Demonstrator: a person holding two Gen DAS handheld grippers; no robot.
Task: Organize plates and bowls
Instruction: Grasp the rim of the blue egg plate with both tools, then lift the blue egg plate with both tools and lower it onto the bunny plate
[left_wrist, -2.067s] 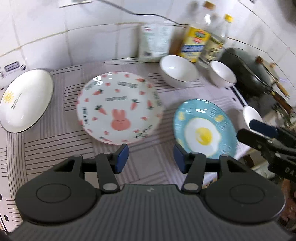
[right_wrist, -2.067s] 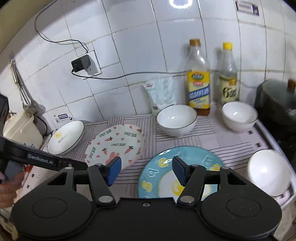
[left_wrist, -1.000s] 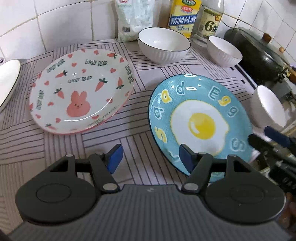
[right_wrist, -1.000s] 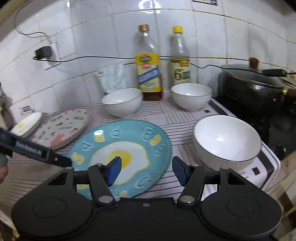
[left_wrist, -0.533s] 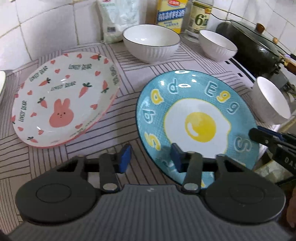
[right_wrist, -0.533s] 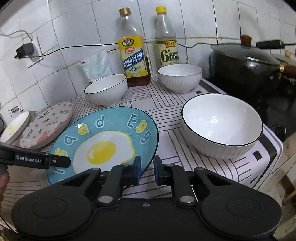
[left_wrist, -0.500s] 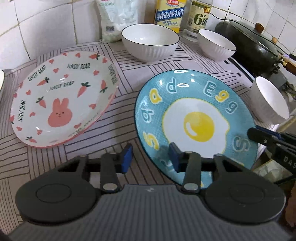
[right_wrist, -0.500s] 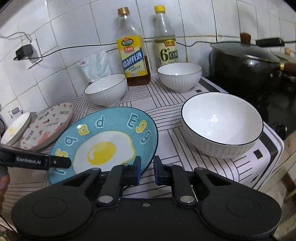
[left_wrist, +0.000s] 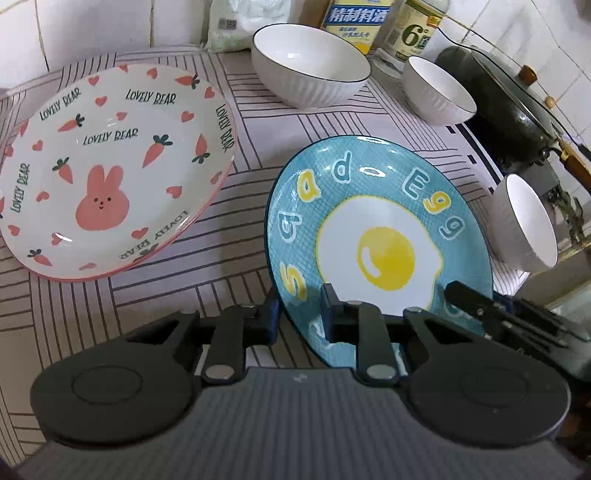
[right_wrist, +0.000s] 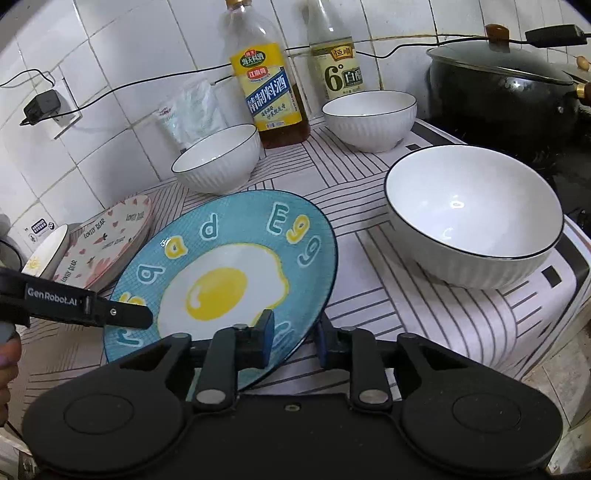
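The blue fried-egg plate (left_wrist: 380, 236) is held at its near rim by both grippers and tilted up off the striped cloth. My left gripper (left_wrist: 299, 319) is shut on its left near edge. My right gripper (right_wrist: 293, 338) is shut on its right near edge; the plate (right_wrist: 229, 273) fills the middle of the right wrist view. The pink rabbit plate (left_wrist: 110, 177) lies to the left. Three white bowls stand around: one at the back (left_wrist: 310, 70), one at back right (left_wrist: 436, 90), one at the right (right_wrist: 476, 214).
A small sun-print dish (right_wrist: 46, 254) leans behind the rabbit plate (right_wrist: 107, 240). Two bottles (right_wrist: 269, 85) and a white bag (right_wrist: 192, 110) stand against the tiled wall. A black lidded pot (right_wrist: 506, 88) sits on the stove at right. The counter edge drops off at right.
Both grippers have closed on the blue plate's near rim and its near side has lifted and tilted. The other dishes have not moved.
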